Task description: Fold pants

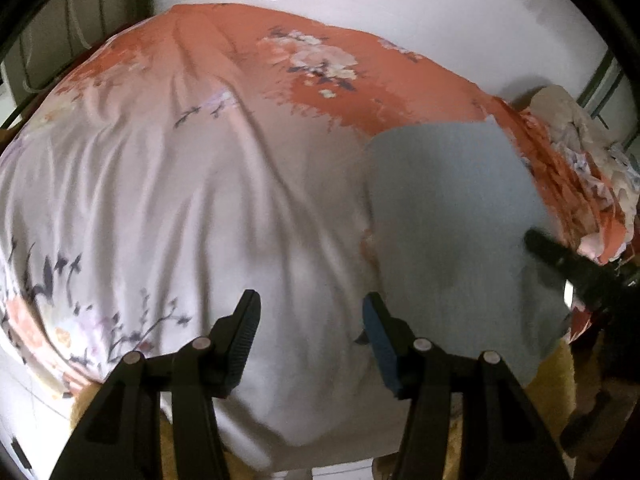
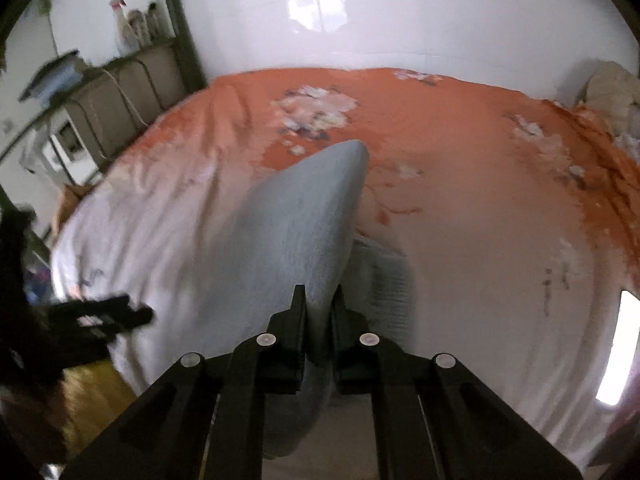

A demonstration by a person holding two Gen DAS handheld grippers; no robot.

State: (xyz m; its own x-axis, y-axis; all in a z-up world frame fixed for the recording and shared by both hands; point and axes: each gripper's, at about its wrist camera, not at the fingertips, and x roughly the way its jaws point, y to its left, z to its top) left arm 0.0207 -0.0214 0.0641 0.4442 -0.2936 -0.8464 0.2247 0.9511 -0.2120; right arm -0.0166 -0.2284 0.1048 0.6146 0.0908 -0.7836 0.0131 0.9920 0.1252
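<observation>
Right gripper (image 2: pixel 318 304) jaws are clamping the near edge of the grey pants (image 2: pixel 296 220), which are draping softly onto the floral bedsheet (image 2: pixel 480 208); light, limp cloth, needing an edge grip. Left gripper (image 1: pixel 310 320) is hovering, jaws apart, empty.

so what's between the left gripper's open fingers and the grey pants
Only bare bedsheet, in the left wrist view: left gripper hangs open just beside the pants.
</observation>
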